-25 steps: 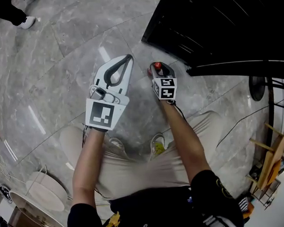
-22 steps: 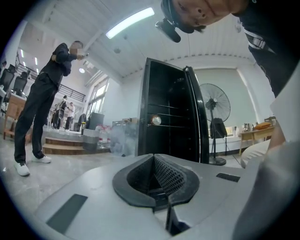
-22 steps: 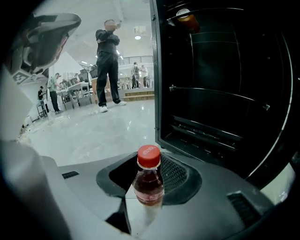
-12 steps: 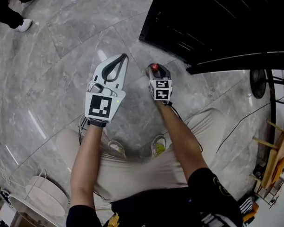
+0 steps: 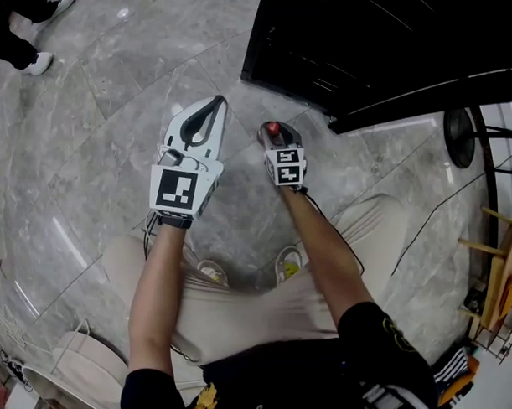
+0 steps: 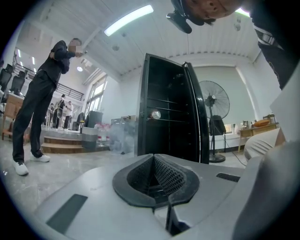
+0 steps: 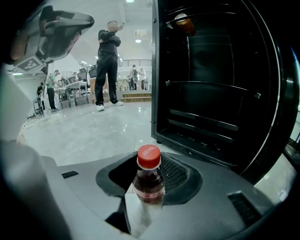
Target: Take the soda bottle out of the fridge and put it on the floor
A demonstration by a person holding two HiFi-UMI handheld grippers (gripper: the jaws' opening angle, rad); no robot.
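Observation:
The soda bottle (image 7: 149, 178), dark cola with a red cap (image 5: 273, 128), stands upright between the jaws of my right gripper (image 5: 275, 137), which is shut on it just below the neck. It hangs low over the grey marble floor (image 5: 110, 121), in front of the open black fridge (image 7: 211, 93). My left gripper (image 5: 215, 102) sits beside it to the left, pointing level, its jaws shut with nothing between them. The bottle's lower body is hidden by the jaws.
The fridge door (image 5: 420, 106) stands open at the upper right. A pedestal fan (image 5: 457, 138), a cable and a wooden rack (image 5: 494, 292) lie right of my knees. A person (image 6: 40, 103) stands off to the left. A small orange item (image 7: 183, 23) sits high inside the fridge.
Both grippers have sunk a little toward the floor, the right one still carrying the bottle. The jaws have kept their states.

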